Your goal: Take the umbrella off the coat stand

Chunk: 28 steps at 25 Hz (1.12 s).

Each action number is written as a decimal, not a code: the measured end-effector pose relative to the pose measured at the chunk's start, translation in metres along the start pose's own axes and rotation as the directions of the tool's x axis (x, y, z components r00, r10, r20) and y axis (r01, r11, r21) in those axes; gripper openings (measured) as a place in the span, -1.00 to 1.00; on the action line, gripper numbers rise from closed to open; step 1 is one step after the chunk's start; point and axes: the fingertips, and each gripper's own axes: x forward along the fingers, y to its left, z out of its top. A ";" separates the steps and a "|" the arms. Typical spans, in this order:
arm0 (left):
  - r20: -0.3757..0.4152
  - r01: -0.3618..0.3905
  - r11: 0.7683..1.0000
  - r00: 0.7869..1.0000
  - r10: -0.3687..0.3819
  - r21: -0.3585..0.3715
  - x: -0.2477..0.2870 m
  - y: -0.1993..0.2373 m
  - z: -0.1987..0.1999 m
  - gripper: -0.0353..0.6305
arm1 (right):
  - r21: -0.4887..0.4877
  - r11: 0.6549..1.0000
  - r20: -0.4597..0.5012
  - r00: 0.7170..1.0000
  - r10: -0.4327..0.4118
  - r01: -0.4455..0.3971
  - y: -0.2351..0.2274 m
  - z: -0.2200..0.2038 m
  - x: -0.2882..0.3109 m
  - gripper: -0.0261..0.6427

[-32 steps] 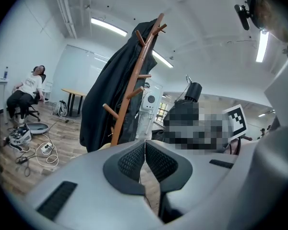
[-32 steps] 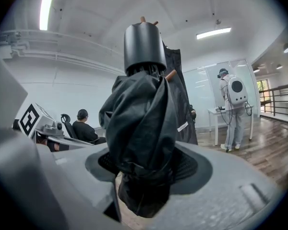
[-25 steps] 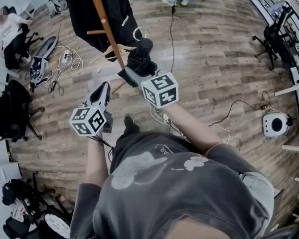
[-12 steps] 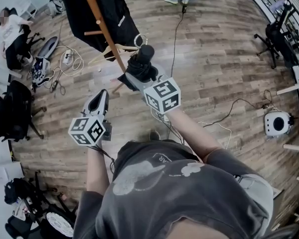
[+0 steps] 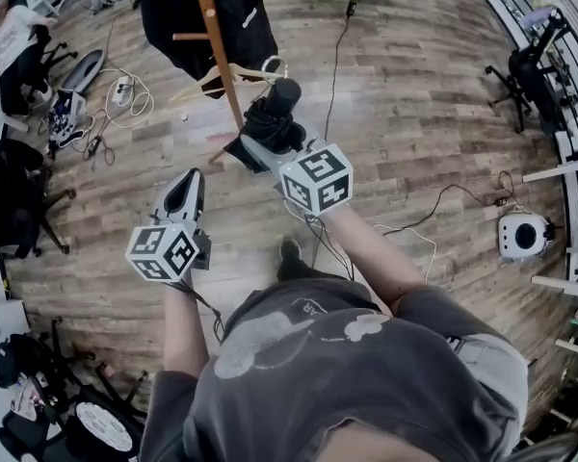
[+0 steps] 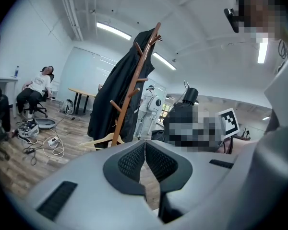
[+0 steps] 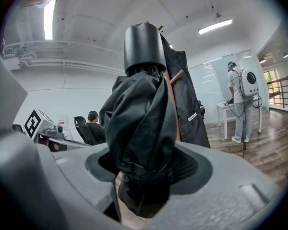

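Umbrella (image 7: 137,119) upright, clamped between right gripper (image 7: 143,169) fingers (image 7: 189,166).

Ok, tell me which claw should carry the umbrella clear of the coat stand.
Right. The right claw is shut on the folded black umbrella beside the coat stand; the left claw is closed, empty, and sits farther back.
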 end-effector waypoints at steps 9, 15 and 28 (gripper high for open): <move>0.008 0.012 1.000 1.000 -0.012 -0.016 -0.074 0.009 -0.013 -0.86 | -0.042 0.999 -0.045 0.999 -0.029 0.027 0.076 -0.018 -0.028 -0.11; 0.021 0.044 0.999 0.999 -0.044 -0.007 -0.109 -0.005 -0.021 -0.86 | -0.040 0.997 -0.054 0.996 -0.073 0.071 0.109 -0.025 -0.057 -0.11; 0.027 0.080 0.997 0.996 -0.081 0.017 -0.182 -0.032 -0.046 -0.86 | -0.067 0.993 -0.080 0.991 -0.106 0.101 0.173 -0.050 -0.109 -0.11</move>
